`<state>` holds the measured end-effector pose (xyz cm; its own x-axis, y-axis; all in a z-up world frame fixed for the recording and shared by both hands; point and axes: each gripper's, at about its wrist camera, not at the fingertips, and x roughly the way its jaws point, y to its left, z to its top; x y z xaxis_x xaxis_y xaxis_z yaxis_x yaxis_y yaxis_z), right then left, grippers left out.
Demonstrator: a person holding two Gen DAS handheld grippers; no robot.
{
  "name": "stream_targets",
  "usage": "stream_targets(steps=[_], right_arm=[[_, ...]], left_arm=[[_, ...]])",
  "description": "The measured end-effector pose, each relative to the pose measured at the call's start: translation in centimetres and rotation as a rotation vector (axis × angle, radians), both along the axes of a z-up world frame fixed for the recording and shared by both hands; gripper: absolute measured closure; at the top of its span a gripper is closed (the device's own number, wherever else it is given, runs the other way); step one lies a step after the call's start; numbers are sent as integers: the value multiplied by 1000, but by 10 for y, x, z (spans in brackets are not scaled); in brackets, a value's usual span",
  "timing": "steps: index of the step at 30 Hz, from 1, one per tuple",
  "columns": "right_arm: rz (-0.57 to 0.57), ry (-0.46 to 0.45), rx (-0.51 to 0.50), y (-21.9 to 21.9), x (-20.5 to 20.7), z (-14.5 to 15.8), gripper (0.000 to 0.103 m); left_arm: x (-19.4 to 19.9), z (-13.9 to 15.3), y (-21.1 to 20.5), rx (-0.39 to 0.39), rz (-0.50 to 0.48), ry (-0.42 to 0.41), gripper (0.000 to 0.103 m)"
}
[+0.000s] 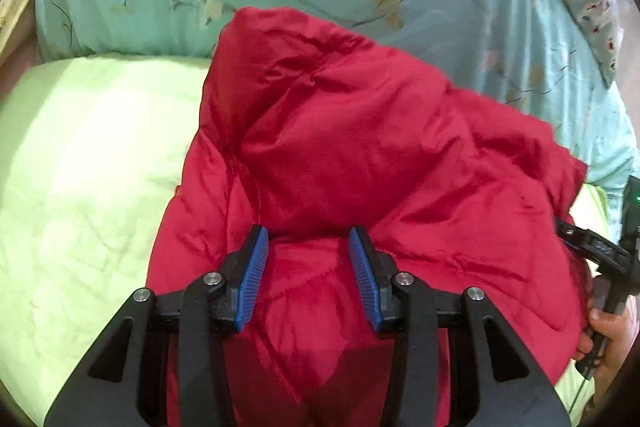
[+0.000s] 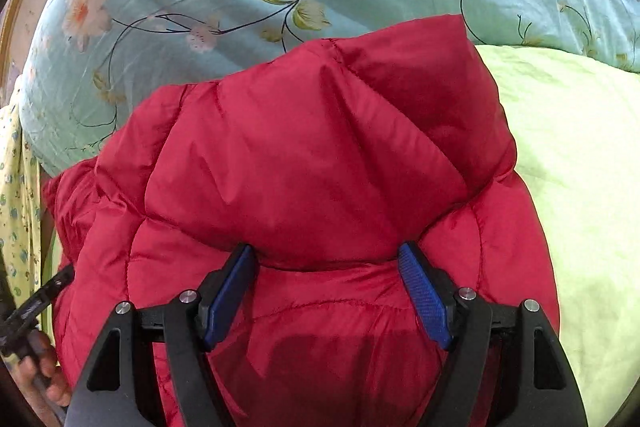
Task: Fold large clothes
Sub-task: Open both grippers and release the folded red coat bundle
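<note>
Both hand-held grippers [image 1: 308,239] [image 2: 328,259] seemingly gape over red jacket [image 1: 360,131].

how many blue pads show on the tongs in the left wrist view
2. One blue pad is on the left finger, the other blue pad on the right finger, both over the red puffer jacket. The other tongs' pads at the right edge are hidden.
</note>
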<state>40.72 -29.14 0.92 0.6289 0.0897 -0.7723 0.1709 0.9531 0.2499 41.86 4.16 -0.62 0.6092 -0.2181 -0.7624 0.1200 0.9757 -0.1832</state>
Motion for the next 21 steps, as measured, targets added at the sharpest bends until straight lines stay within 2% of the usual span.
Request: stream_targets(steps=[2, 10, 15, 21], right_arm=[[-3, -3, 6, -1, 0, -3, 26], [-7, -12, 37, -8, -3, -12, 25], [-1, -28, 32, -6, -5, -14, 24], [1, -35, 25, -5, -9, -13, 23]], left_arm=[[8, -5, -7, 27, -3, 1, 62], [23, -8, -5, 8, -9, 18, 62], [2, 6, 8, -26, -20, -8, 62], [9, -3, 5, 31, -26, 4, 61]])
